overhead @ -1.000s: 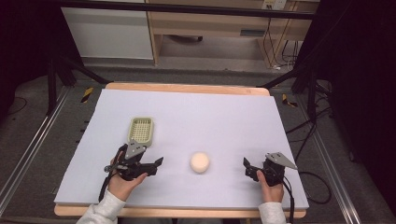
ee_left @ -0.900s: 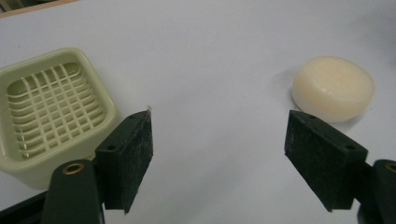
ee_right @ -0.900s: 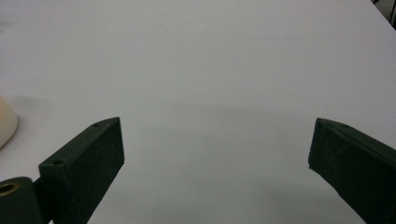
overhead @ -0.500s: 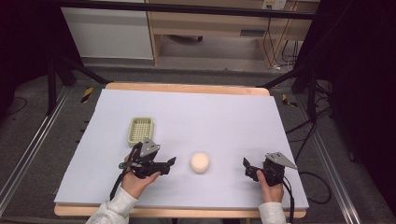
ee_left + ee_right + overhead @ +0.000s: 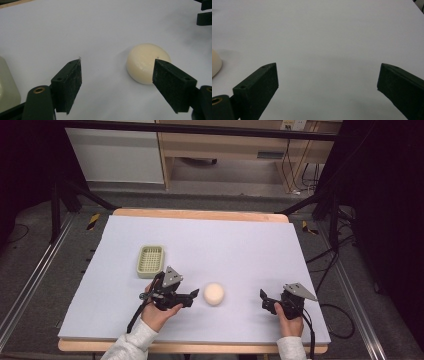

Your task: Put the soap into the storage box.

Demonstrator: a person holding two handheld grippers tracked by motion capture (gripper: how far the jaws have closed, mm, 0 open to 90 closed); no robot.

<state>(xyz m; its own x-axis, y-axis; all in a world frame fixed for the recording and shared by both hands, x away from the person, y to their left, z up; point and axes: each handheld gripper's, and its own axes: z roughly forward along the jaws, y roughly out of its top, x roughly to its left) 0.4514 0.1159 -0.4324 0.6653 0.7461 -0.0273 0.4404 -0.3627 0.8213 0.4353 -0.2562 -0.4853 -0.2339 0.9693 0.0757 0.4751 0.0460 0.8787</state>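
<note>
A wooden-edged table [image 5: 200, 214] carries a pale lavender sheet that covers nearly its whole top, leaving a strip of bare wood along the far edge and another along the near edge. Two things lie directly on the sheet. A small, pale green rectangular plastic basket with a grid-patterned bottom [image 5: 150, 260] sits left of centre. A round, cream-coloured, smooth puck-shaped object [image 5: 214, 293] rests flat near the middle of the near half, well apart from the basket; in the left gripper view the same object [image 5: 146, 62] casts a soft shadow on the sheet.
</note>
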